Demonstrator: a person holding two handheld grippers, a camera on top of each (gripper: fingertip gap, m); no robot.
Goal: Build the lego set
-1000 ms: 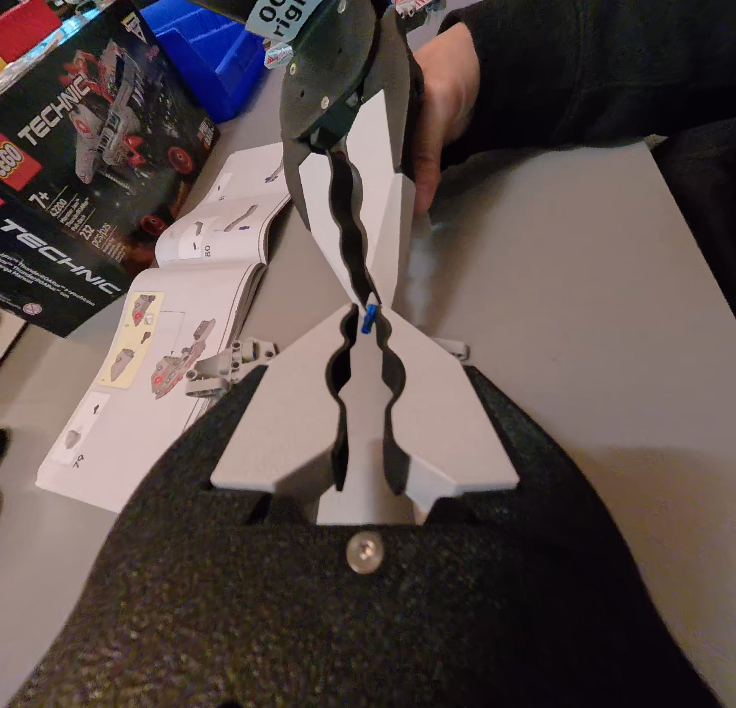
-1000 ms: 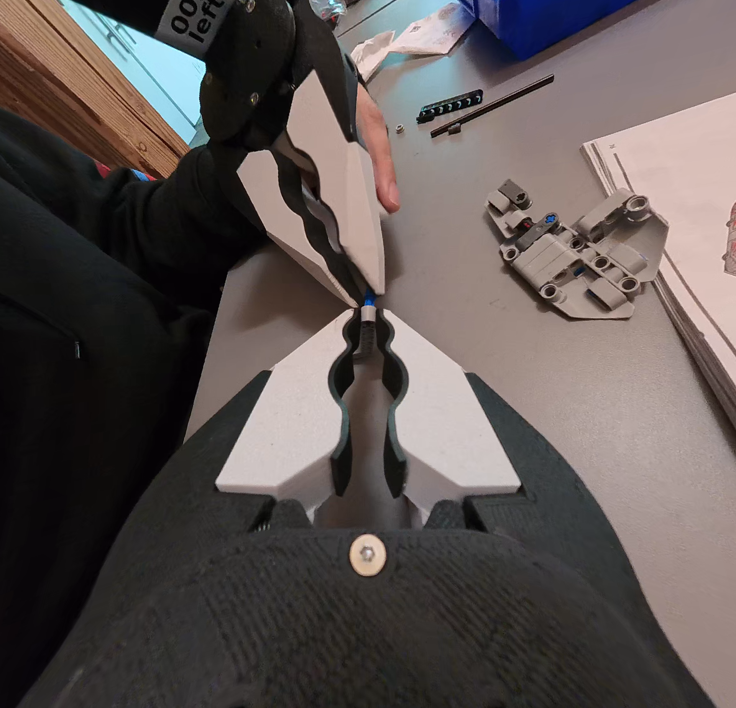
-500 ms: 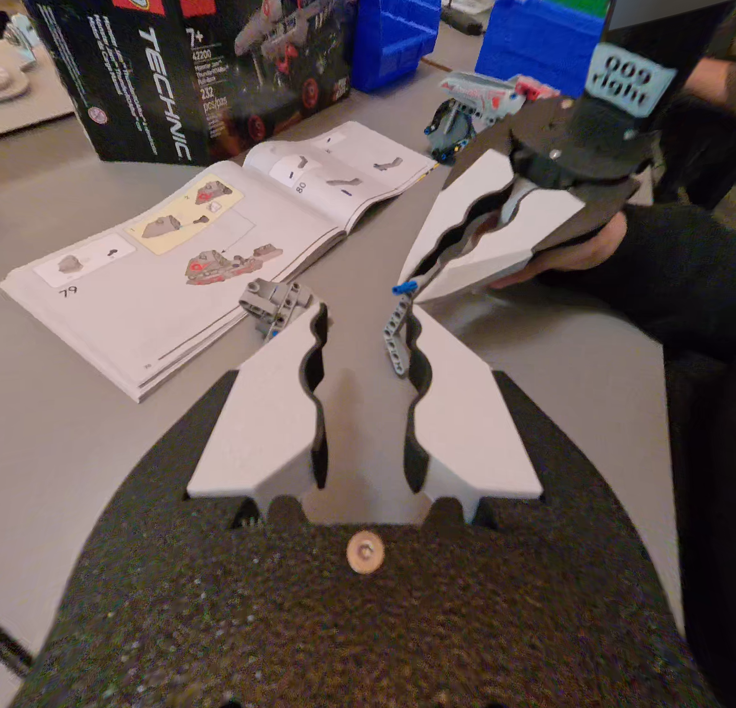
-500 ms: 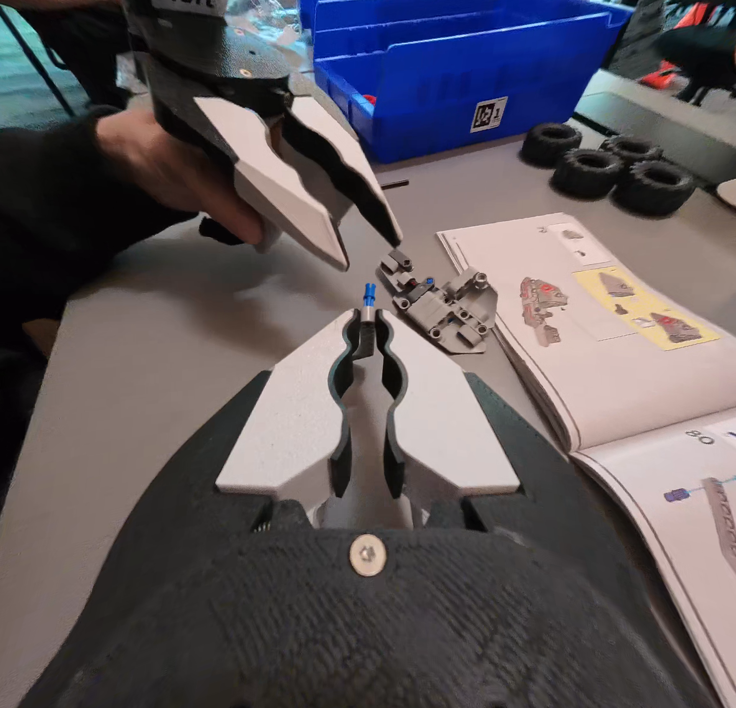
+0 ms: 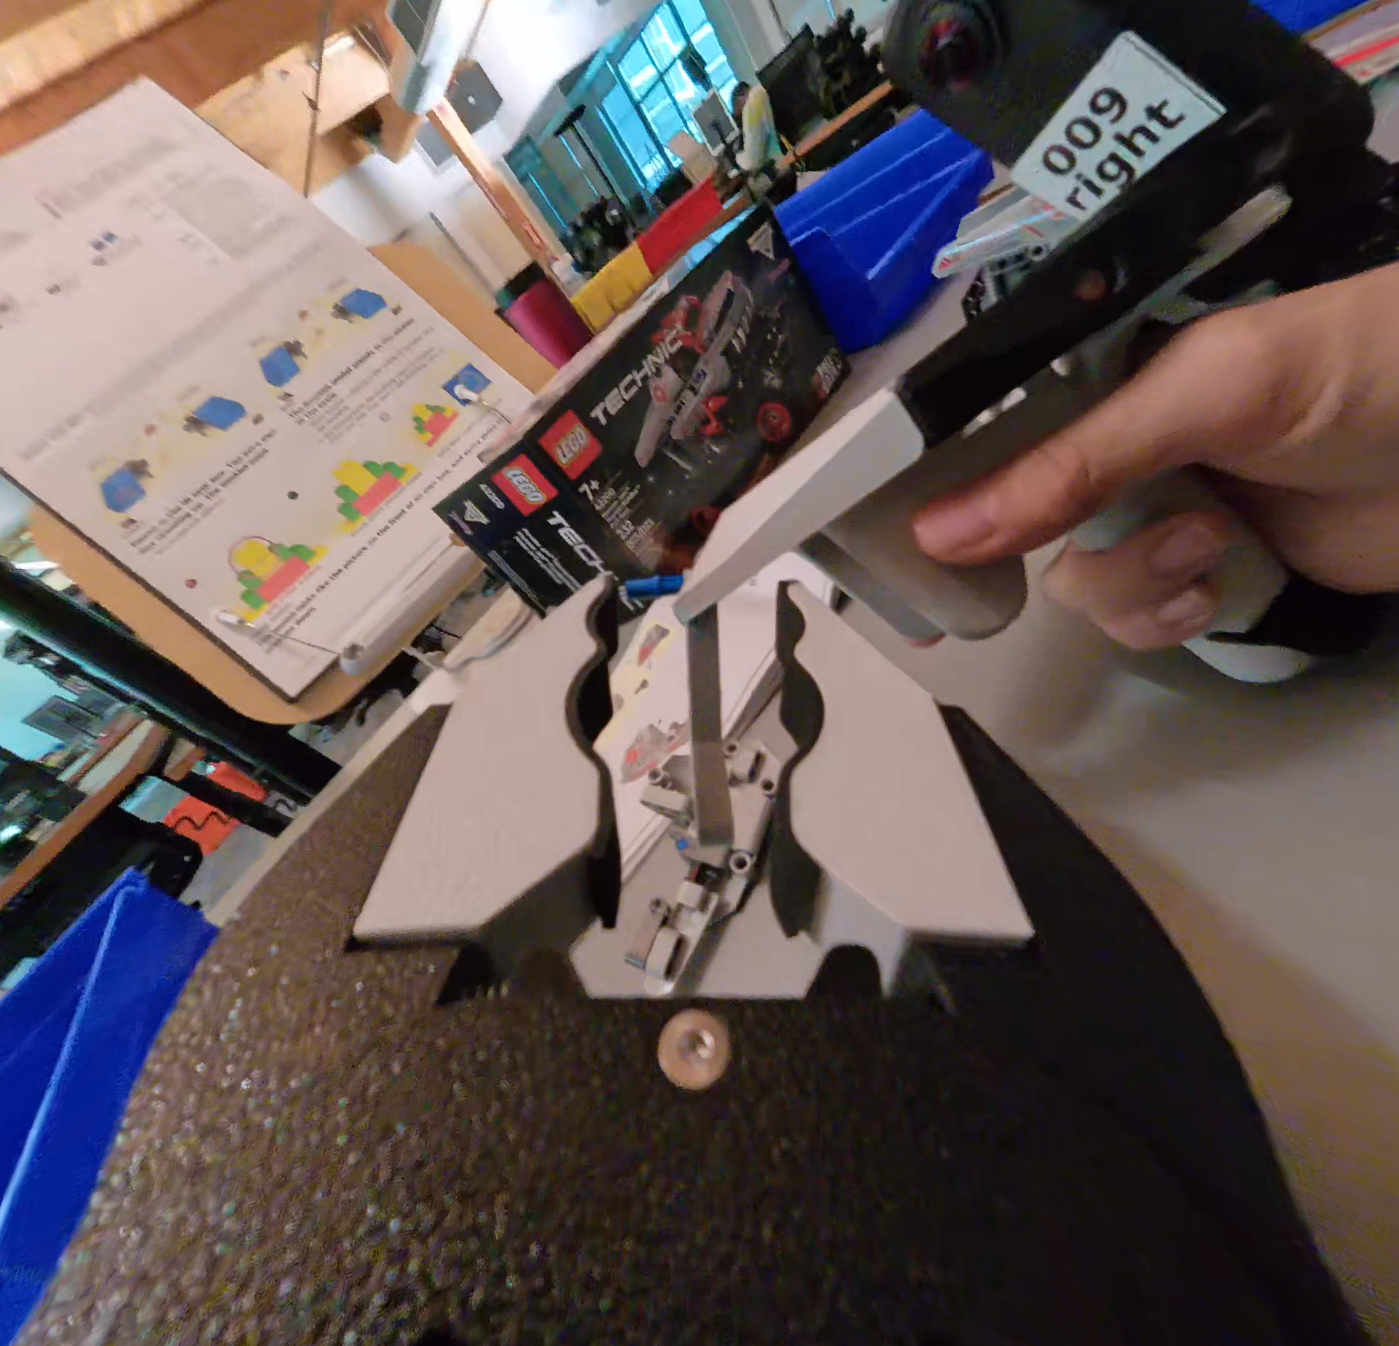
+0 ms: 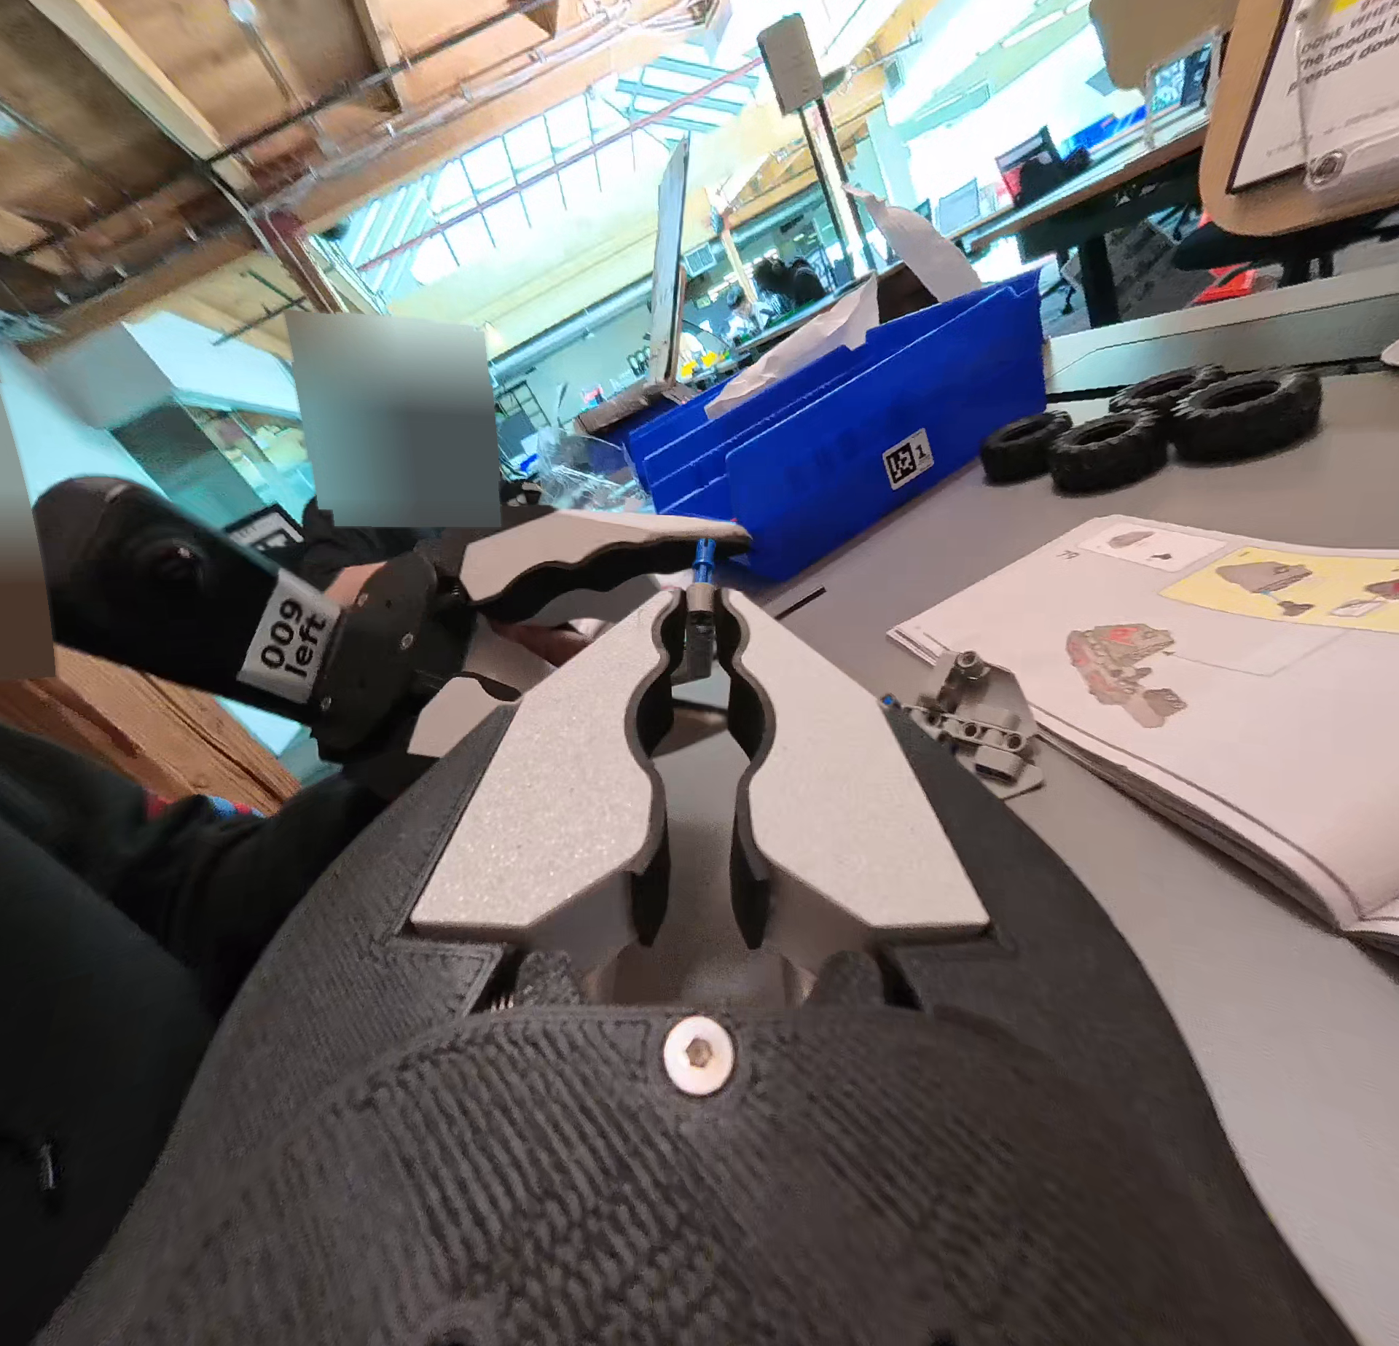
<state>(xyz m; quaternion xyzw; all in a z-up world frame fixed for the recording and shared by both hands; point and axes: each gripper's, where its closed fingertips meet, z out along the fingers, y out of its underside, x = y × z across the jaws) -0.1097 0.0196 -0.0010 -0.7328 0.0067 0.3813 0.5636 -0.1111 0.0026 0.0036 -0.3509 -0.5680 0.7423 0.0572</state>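
Note:
My right gripper [image 6: 700,602] is shut on a grey beam [image 6: 698,639] with a blue pin [image 6: 704,556] standing out of its end. In the left wrist view the right gripper [image 5: 685,602] comes in from the right. The beam [image 5: 711,742] hangs from its tip between my left gripper's fingers, and the pin [image 5: 651,585] points at the left fingertip. My left gripper [image 5: 693,609] is open and holds nothing. Its upper finger [image 6: 606,545] lies over the pin's end. A grey part-built assembly [image 6: 976,719] lies on the table beside the open booklet [image 6: 1173,666].
A blue bin [image 6: 833,431] and several black tyres [image 6: 1173,424] stand at the back of the grey table [image 6: 1211,1045]. The set's black box [image 5: 658,431] and another blue bin [image 5: 870,250] stand behind. An illustrated board [image 5: 227,401] leans at the left. Left and right tips are no more than a few centimetres apart.
The left gripper let go of the blue pin and opened. Both grippers tilted up towards the room. The open left fingers now sit around the beam, with one finger at the pin's end.

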